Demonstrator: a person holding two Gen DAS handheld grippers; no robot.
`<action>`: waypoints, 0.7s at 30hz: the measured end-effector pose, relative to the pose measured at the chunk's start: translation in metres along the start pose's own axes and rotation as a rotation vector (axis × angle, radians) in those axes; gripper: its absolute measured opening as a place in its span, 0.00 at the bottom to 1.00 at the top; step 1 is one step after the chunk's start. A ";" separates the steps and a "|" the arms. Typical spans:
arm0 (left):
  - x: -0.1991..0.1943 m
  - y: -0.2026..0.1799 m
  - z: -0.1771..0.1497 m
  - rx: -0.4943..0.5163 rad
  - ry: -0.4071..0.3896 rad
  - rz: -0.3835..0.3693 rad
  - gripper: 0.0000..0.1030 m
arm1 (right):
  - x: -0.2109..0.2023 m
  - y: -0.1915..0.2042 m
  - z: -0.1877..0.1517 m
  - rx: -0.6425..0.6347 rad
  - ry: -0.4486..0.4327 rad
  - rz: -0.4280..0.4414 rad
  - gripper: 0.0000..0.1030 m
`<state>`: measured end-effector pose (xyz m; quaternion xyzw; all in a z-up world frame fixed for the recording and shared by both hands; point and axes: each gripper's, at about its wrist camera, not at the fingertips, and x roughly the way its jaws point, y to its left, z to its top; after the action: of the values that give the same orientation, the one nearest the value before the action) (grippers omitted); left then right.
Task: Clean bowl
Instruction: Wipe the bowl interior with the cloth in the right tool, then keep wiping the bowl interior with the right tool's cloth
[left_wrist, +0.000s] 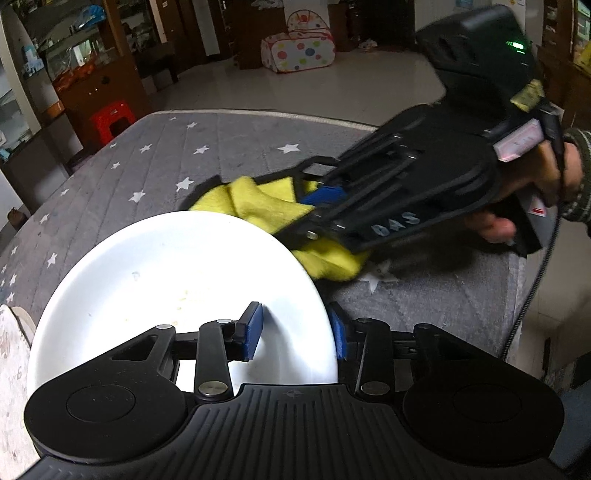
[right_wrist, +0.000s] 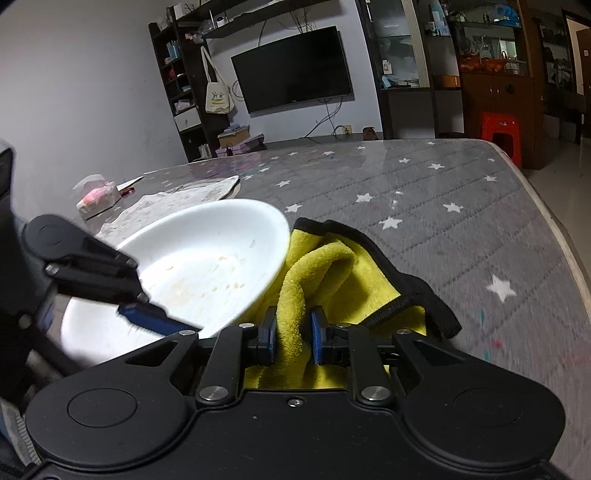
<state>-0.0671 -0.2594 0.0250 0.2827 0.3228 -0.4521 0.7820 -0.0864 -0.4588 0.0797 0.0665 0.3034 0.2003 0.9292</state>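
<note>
My left gripper pinched the near rim of the white bowl, one pad inside, one outside, tipping it off the grey starred table cover. My right gripper was clamped narrowly on a fold of the yellow cloth, which lay touching the bowl at its 3 o'clock side. Food specks dotted the bowl's inside. A patterned mat lay beyond at 11 o'clock.
</note>
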 end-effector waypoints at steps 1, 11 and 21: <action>0.000 0.000 -0.001 0.003 -0.003 -0.002 0.38 | -0.004 0.003 -0.003 -0.005 0.001 0.001 0.19; -0.005 0.002 -0.007 0.048 -0.019 -0.075 0.37 | -0.018 0.014 -0.012 -0.038 0.014 0.020 0.19; -0.008 0.003 -0.015 0.069 -0.009 -0.126 0.36 | 0.006 -0.003 0.010 -0.064 0.006 0.030 0.19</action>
<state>-0.0709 -0.2429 0.0225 0.2865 0.3205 -0.5124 0.7434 -0.0747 -0.4590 0.0835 0.0407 0.2987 0.2239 0.9268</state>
